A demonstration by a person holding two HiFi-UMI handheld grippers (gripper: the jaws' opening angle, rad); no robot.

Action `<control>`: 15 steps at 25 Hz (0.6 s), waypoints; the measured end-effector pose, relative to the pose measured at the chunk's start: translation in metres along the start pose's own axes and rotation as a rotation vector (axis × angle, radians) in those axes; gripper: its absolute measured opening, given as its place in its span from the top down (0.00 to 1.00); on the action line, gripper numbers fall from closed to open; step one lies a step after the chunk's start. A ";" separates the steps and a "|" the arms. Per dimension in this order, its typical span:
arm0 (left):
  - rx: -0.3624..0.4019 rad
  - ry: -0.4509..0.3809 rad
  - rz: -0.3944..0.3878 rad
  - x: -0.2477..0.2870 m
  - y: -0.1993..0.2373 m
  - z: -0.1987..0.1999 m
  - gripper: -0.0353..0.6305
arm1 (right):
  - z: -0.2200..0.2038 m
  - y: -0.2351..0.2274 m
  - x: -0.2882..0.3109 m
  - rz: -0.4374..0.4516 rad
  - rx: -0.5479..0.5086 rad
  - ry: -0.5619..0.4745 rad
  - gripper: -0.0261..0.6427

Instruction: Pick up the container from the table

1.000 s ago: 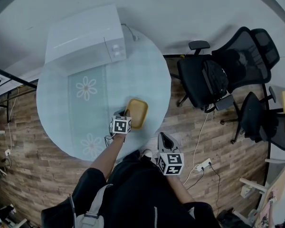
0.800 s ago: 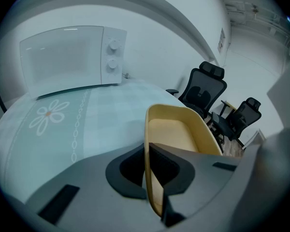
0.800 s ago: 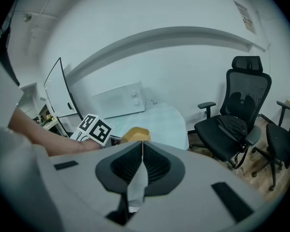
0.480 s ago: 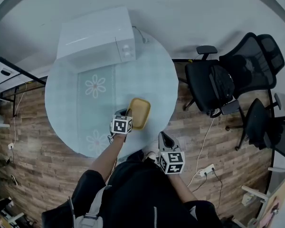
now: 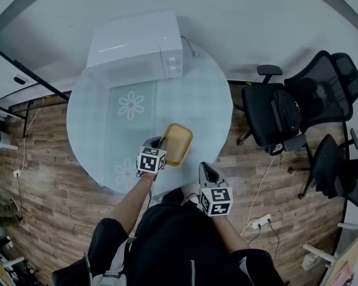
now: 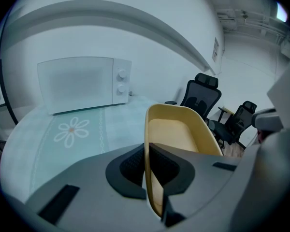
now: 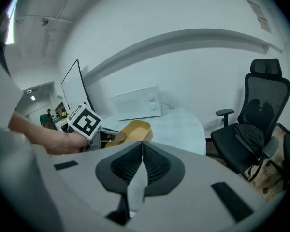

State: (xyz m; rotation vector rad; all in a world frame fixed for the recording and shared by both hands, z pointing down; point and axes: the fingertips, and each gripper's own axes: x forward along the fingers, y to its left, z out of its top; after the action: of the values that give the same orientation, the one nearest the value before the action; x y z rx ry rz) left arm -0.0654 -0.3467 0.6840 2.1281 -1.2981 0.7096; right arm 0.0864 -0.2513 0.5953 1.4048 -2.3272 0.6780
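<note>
Left hand-held gripper (image 6: 146,148) tight on container (image 6: 178,133)

The container (image 5: 179,143), pinched by its rim in the left tongs (image 5: 160,143), rides higher above the desk (image 5: 95,118) than a second ago. It looks slightly larger in the head view, and its far end reaches further up the picture. The view itself has swung: the microwave (image 5: 137,46), the desk and the chairs (image 5: 274,115) all sit further right in the picture.
</note>
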 end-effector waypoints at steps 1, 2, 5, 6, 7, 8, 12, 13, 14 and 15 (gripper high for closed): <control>0.008 -0.010 0.004 -0.007 0.000 0.002 0.92 | 0.000 0.002 0.000 0.008 -0.005 -0.001 0.92; 0.016 -0.018 0.007 -0.014 0.000 0.004 0.92 | 0.001 0.004 0.001 0.016 -0.010 -0.003 0.92; 0.020 -0.030 0.002 -0.031 0.000 0.007 0.92 | 0.002 0.011 0.001 0.039 -0.025 -0.007 0.92; 0.017 -0.033 -0.001 -0.037 -0.001 0.008 0.92 | 0.003 0.014 0.001 0.046 -0.029 -0.008 0.92; 0.015 -0.036 -0.003 -0.044 -0.001 0.008 0.92 | 0.003 0.017 0.001 0.054 -0.034 -0.009 0.92; 0.014 -0.041 -0.003 -0.050 -0.002 0.008 0.92 | 0.003 0.020 0.000 0.064 -0.039 -0.011 0.92; 0.023 -0.069 0.014 -0.074 -0.005 0.009 0.92 | 0.004 0.029 -0.001 0.096 -0.064 -0.018 0.93; 0.025 -0.076 0.019 -0.079 -0.006 0.009 0.92 | 0.004 0.031 -0.001 0.103 -0.071 -0.018 0.93; 0.028 -0.082 0.022 -0.084 -0.007 0.009 0.92 | 0.004 0.033 -0.001 0.109 -0.078 -0.018 0.93; 0.030 -0.087 0.023 -0.090 -0.008 0.009 0.92 | 0.003 0.035 -0.002 0.114 -0.084 -0.018 0.93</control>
State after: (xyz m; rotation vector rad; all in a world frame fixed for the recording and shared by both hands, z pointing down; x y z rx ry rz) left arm -0.0921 -0.2944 0.6152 2.1929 -1.3672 0.6561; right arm 0.0563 -0.2380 0.5838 1.2555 -2.4350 0.5927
